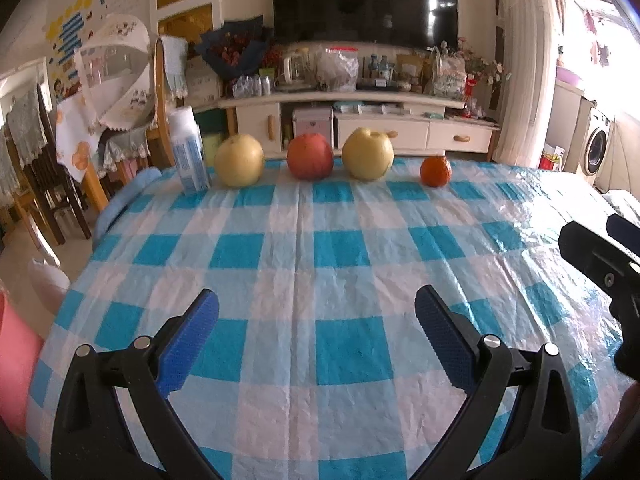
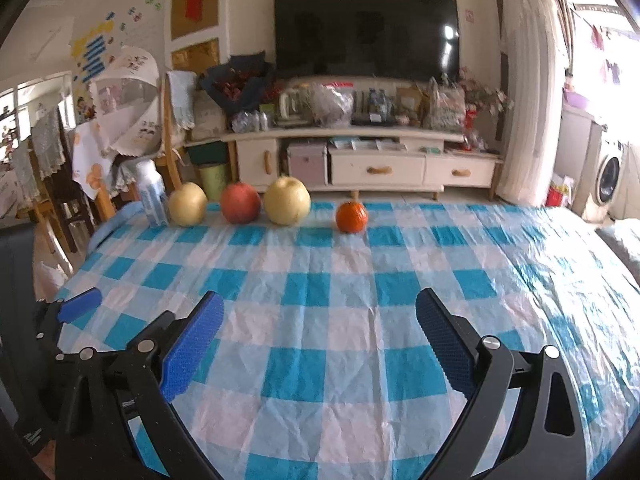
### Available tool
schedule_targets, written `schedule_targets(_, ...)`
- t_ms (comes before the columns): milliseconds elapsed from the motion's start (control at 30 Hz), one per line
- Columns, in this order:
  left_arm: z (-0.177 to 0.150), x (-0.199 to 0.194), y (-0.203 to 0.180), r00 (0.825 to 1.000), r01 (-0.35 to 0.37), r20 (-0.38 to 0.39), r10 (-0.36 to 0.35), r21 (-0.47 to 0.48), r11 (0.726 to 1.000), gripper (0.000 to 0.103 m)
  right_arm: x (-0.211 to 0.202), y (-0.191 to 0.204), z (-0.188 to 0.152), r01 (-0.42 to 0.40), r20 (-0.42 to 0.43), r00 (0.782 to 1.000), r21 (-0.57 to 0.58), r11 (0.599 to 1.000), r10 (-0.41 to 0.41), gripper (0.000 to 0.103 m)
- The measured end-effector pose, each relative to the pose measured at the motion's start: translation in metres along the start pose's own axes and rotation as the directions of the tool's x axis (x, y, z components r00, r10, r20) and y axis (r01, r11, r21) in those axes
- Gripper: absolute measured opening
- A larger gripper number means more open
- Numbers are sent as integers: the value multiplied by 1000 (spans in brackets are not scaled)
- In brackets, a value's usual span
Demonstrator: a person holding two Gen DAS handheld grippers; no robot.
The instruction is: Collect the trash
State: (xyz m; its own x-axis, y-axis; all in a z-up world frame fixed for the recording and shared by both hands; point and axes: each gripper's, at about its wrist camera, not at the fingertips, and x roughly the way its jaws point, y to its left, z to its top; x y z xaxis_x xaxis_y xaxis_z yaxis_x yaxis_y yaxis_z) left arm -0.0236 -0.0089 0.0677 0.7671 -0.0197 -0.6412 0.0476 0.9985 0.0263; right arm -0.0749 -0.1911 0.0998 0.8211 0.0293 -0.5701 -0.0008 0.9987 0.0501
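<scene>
A white and blue bottle (image 1: 189, 152) (image 2: 152, 199) stands at the far left of the table with the blue-and-white checked cloth (image 1: 320, 264) (image 2: 340, 304). Beside it along the far edge sit a yellow pear (image 1: 239, 160) (image 2: 187, 204), a red apple (image 1: 310, 157) (image 2: 241, 202), a second yellow pear (image 1: 368, 154) (image 2: 288, 201) and a small orange (image 1: 436, 171) (image 2: 351, 217). My left gripper (image 1: 316, 306) is open near the front edge with nothing between its blue pads. My right gripper (image 2: 319, 308) is open too, also holding nothing. The left gripper's pad (image 2: 80, 306) shows at the right wrist view's left edge.
Beyond the table stand a TV cabinet (image 1: 360, 120) cluttered with bags and bottles, a dark television (image 1: 364, 2), and wooden chairs (image 1: 92, 152) draped in cloths at left. A green bin (image 2: 215, 180) sits on the floor. A washing machine (image 1: 598, 146) is at far right.
</scene>
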Motion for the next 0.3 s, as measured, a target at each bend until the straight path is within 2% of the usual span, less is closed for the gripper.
schedule_targets(100, -5, 18, -1, 997, -1, -73, 1, -6, 1000, 99, 23, -3, -7, 43, -96, 995, 5, 999, -42, 96)
schedule_targets(200, -13, 41, -2, 984, -2, -177, -1, -16, 1000, 99, 46, -5, -16, 52, -192, 980, 20, 998, -47, 96)
schedule_targets(300, -18, 57, -3, 972, -4, -235, -2, -22, 1000, 99, 66, -6, -25, 60, -262, 964, 31, 998, -49, 96)
